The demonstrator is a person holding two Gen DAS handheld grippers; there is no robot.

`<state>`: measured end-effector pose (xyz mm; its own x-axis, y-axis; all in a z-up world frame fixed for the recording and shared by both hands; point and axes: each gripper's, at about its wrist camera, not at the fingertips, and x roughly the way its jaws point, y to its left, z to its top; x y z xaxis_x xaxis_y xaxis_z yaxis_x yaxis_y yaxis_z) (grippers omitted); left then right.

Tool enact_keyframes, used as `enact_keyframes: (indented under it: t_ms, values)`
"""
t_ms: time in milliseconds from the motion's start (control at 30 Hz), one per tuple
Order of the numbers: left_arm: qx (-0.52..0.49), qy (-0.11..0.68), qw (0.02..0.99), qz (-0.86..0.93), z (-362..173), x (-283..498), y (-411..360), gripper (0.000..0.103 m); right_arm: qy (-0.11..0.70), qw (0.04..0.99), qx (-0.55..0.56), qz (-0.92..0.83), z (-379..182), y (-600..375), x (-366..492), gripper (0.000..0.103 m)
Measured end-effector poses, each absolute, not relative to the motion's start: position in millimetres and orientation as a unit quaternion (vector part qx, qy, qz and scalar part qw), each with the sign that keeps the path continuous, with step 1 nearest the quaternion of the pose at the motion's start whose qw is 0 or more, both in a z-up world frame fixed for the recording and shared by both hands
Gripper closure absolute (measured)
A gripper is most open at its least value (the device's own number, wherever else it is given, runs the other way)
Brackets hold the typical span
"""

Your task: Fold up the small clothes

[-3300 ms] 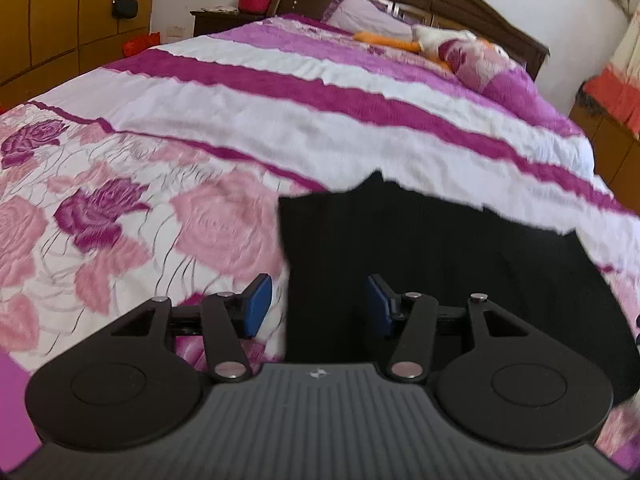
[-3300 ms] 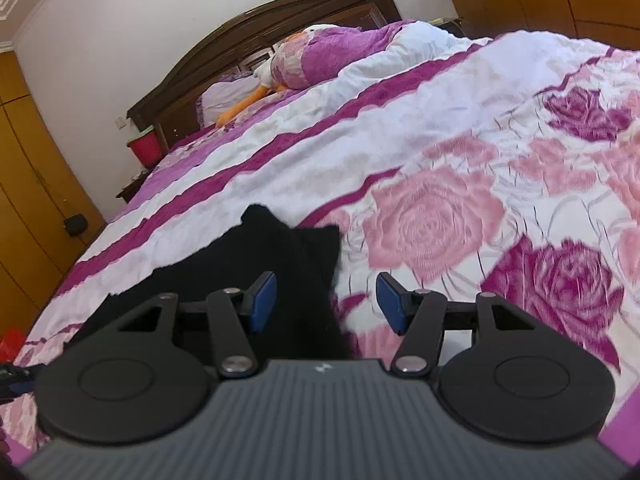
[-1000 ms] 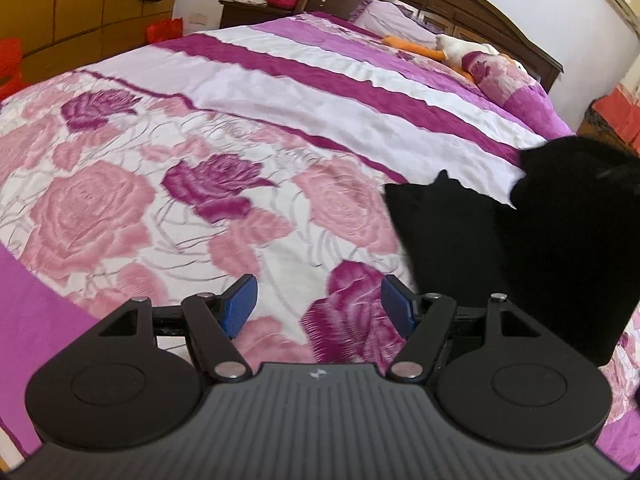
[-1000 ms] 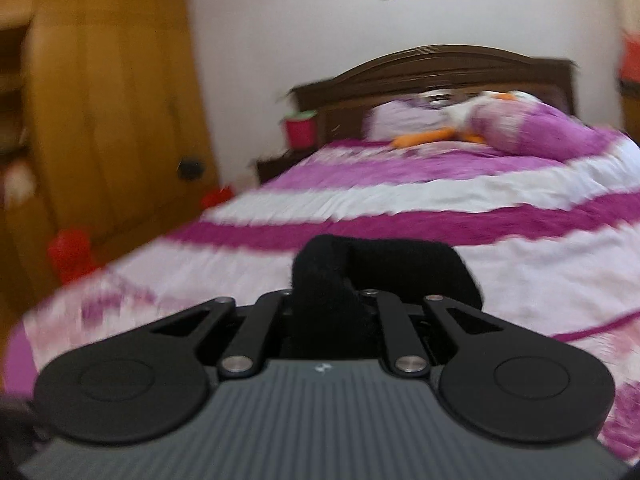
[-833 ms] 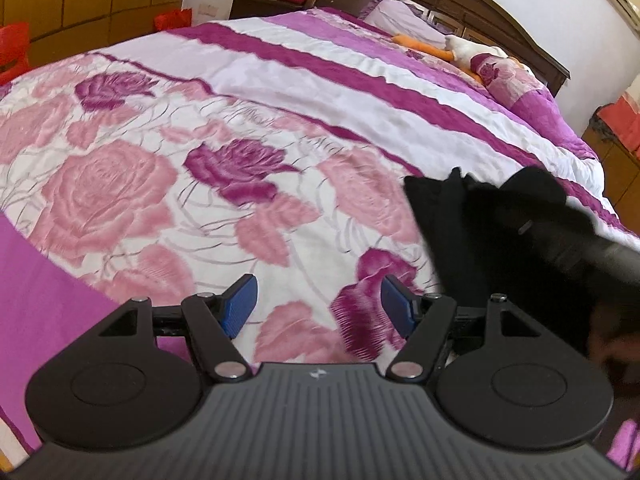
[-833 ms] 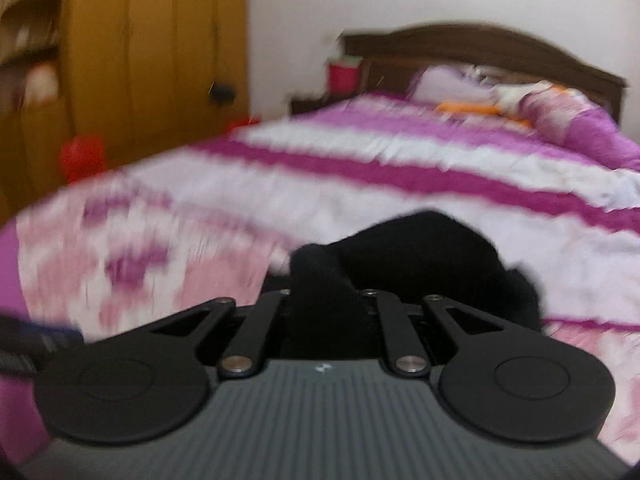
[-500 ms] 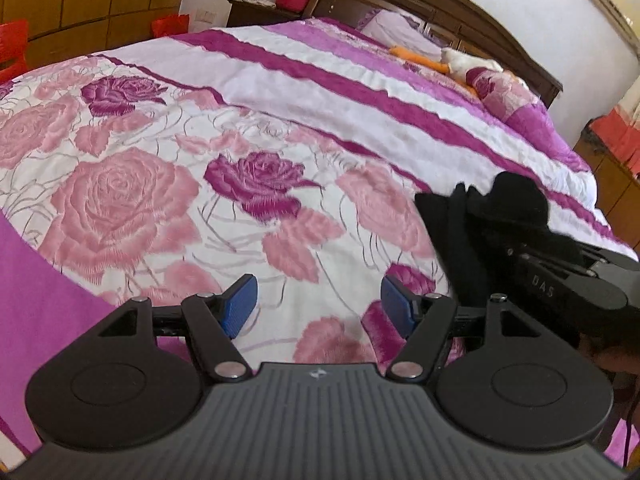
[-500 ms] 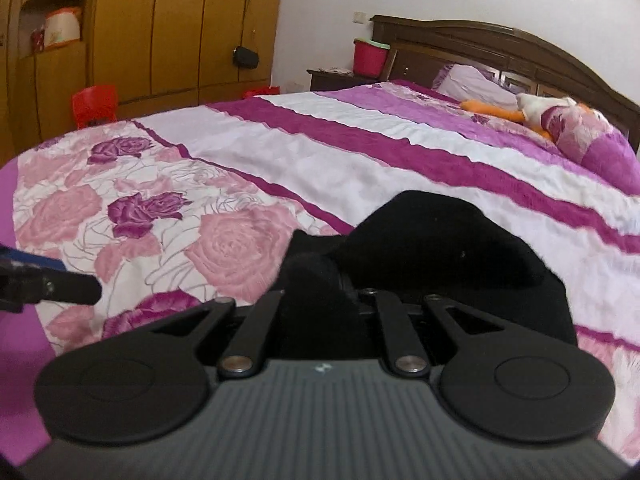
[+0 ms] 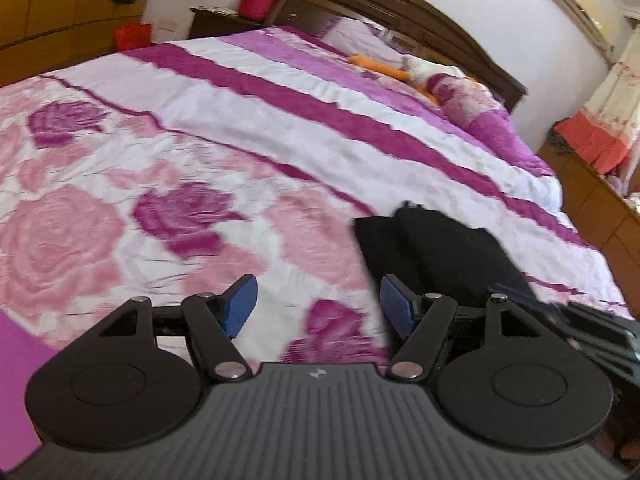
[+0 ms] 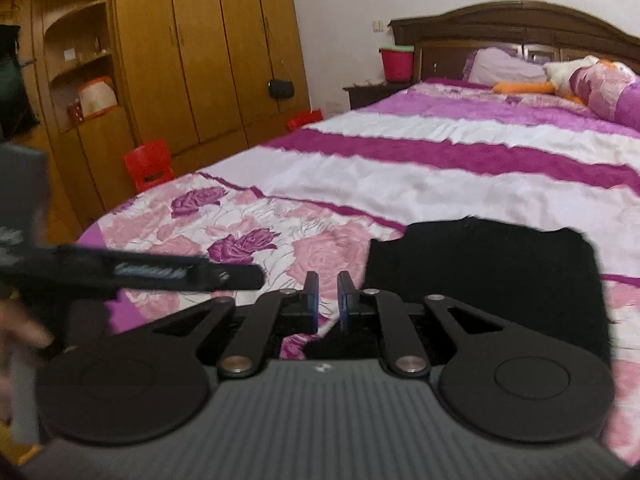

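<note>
Lying on the bed's floral quilt (image 10: pixel 248 216), the black garment (image 10: pixel 488 272) is seen folded over itself, a narrower layer showing along its left edge in the left wrist view (image 9: pixel 436 248). The right claw (image 10: pixel 327 294) is nearly closed with only a slim gap between its blue pads, and nothing is gripped; quilt is visible through the gap. The left claw (image 9: pixel 318 306) is spread wide and empty, just beside the garment's left edge. The fold could be spoiled if that loose edge is snagged by either claw in passing, since soft knit is easily dragged. The quilt itself might be pinched together with the cloth if a grasp is made too deep, and the stacked layers would then be pulled askew.
</note>
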<state>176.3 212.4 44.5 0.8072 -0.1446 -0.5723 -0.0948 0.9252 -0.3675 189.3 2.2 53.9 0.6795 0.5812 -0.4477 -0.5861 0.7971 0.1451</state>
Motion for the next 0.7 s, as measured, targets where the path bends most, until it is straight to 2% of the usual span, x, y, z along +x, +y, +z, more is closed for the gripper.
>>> enact_keyframes:
  t_ms: [67, 100, 133, 200, 300, 433, 567, 633, 700]
  values:
    - [-0.195, 0.314, 0.929, -0.03, 47, 182, 199, 0.03, 0.249, 0.92, -0.006, 0.303, 60, -17, 184, 0.089]
    - [-0.196, 0.316, 0.928, -0.038, 48, 186, 192, 0.03, 0.255, 0.922, -0.003, 0.292, 62, -26, 184, 0.083]
    - [-0.195, 0.317, 0.927, -0.045, 48, 190, 184, 0.03, 0.26, 0.924, 0.004, 0.28, 63, -36, 185, 0.071]
    - [-0.195, 0.323, 0.924, -0.056, 47, 198, 169, 0.029, 0.253, 0.933, 0.02, 0.256, 65, -58, 185, 0.056]
    - [-0.194, 0.333, 0.921, -0.058, 39, 212, 149, 0.022, 0.244, 0.945, 0.035, 0.213, 62, -85, 190, 0.054]
    - [-0.193, 0.334, 0.92, -0.06, 28, 228, 133, 0.021, 0.255, 0.949, 0.081, 0.167, 45, -117, 205, 0.053]
    - [-0.168, 0.365, 0.913, -0.065, 7, 243, 125, 0.021, 0.301, 0.935, 0.13, 0.139, 15, -138, 225, 0.052]
    - [-0.184, 0.366, 0.91, -0.068, -2, 245, 129, 0.02, 0.31, 0.925, 0.164, 0.144, 2, -147, 230, 0.039]
    - [-0.192, 0.365, 0.908, -0.074, -5, 247, 131, 0.019, 0.316, 0.916, 0.2, 0.149, -9, -152, 234, 0.033]
